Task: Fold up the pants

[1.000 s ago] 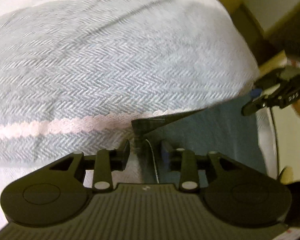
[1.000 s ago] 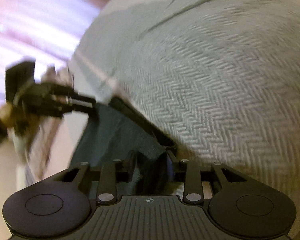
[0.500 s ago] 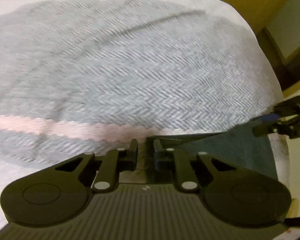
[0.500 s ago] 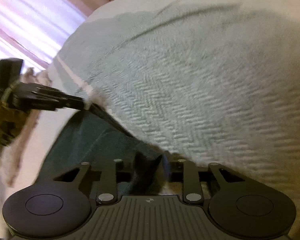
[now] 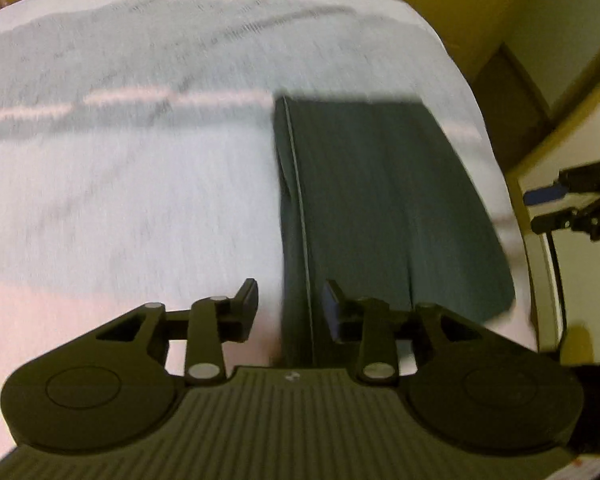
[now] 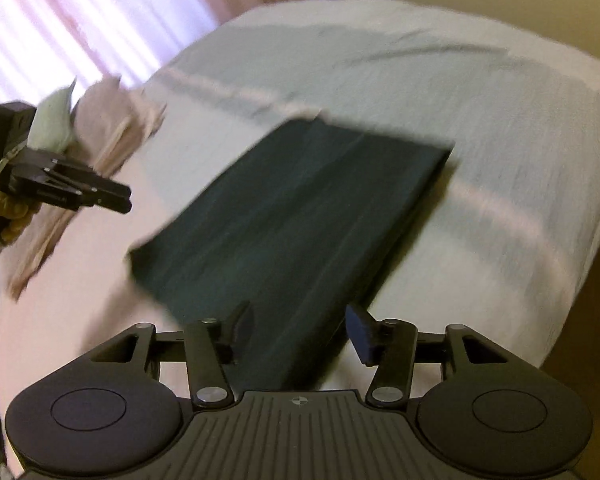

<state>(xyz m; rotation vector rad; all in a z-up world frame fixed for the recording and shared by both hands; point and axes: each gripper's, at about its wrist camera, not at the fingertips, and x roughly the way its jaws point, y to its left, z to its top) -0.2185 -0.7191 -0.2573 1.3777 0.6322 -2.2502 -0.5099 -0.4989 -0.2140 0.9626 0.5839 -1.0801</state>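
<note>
I have both jaws spread and nothing between them: the left hand-held gripper [image 5: 290, 306] hangs just above the near end of the pants [image 5: 380, 208], and the right hand-held gripper [image 6: 300, 330] sits over the other near corner, also holding no cloth. The pants lie flat on the bed [image 5: 120, 208] as a long dark slab, already doubled, one side a straight edge with a pale seam line running along it.

As I judge it, the next fold wants the near end carried over to the far end. I would pinch both near corners low, through every layer (the stack looks thick, and a shallow bite would peel off only the top ply), then lift evenly so the edge stays square.

The fabric reads as smooth, dark teal and limp; the bedspread beneath is pale grey with a pinkish band. Blur hides its weave.
</note>
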